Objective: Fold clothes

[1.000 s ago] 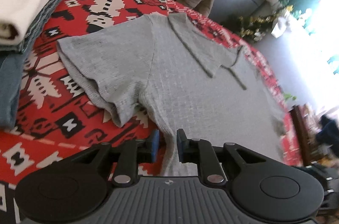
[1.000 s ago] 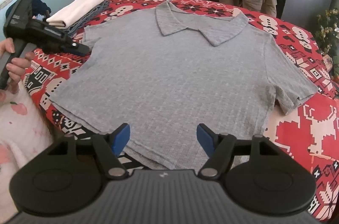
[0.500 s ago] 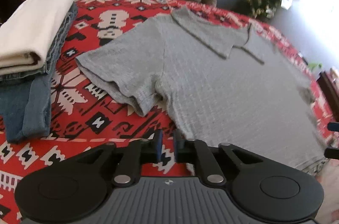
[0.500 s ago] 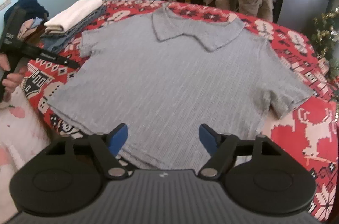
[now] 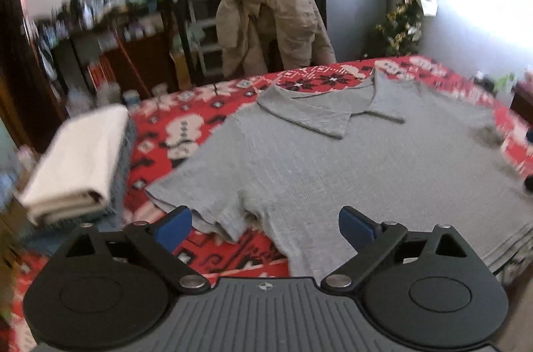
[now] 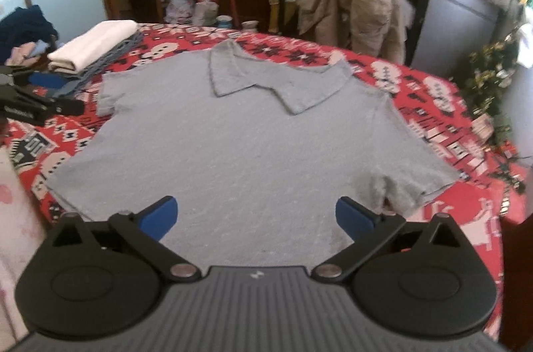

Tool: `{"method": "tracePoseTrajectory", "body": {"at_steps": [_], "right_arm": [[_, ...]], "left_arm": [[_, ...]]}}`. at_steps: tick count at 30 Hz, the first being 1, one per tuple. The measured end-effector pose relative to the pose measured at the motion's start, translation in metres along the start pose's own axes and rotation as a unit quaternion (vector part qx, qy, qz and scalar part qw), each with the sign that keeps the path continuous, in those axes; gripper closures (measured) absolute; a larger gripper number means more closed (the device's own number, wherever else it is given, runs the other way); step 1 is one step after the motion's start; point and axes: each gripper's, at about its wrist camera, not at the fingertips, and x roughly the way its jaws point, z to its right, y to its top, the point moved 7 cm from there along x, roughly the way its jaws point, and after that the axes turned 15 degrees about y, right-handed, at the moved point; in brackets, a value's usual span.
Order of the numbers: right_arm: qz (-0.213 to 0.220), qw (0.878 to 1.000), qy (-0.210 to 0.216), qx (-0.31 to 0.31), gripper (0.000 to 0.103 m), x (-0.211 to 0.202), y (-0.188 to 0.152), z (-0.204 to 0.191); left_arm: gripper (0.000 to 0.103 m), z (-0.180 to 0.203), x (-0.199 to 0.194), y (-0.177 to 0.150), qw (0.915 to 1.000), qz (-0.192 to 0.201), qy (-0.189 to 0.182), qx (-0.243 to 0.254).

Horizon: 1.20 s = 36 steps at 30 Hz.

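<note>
Folding the gray polo shirt [image 6: 240, 152] starts best by pinching 1 sleeve edge [image 5: 213, 218] cleanly (both jaws gape, empty): left gripper [image 5: 265, 223], right gripper [image 6: 255, 215].

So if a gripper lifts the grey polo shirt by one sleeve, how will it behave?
The grey polo shirt lies flat and thin on the red patterned cloth, so it will probably hang limp and drag. It looks light. Its collar may flop open.

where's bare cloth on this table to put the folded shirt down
Free patches of the red patterned tablecloth: right of the grey polo shirt, beyond its collar, and a strip between its left sleeve and the stack of folded clothes. The shirt fills the middle; the stack crowds the far left.
</note>
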Motion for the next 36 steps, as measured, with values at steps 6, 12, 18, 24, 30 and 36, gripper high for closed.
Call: {"method": "tracePoseTrajectory", "body": {"at_steps": [6, 12, 18, 24, 30, 36], "right_arm": [[-0.012, 0.999, -0.004, -0.033, 0.001, 0.003, -0.007, -0.002], [-0.059, 0.992, -0.007, -0.107, 0.005, -0.001, -0.018, -0.014], [-0.146, 0.967, -0.015, -0.209, 0.031, 0.000, -0.045, -0.029], [-0.217, 0.921, -0.019, -0.322, 0.059, 0.008, -0.082, -0.049], [-0.237, 0.892, -0.023, -0.383, 0.066, 0.020, -0.100, -0.062], [-0.233, 0.888, -0.018, -0.397, 0.066, 0.026, -0.099, -0.072]], "left_arm": [[0.008, 0.028, -0.014, -0.007, 0.9899, 0.054, -0.062, 0.116], [0.008, 0.044, -0.031, -0.016, 0.9722, 0.082, -0.134, 0.173], [0.033, 0.059, -0.035, -0.037, 0.9494, 0.078, -0.140, 0.270], [0.048, 0.059, -0.033, -0.046, 0.9428, 0.067, -0.143, 0.293], [0.048, 0.059, -0.032, -0.047, 0.9459, 0.055, -0.151, 0.282], [0.048, 0.061, -0.031, -0.049, 0.9441, 0.052, -0.153, 0.287]]}}
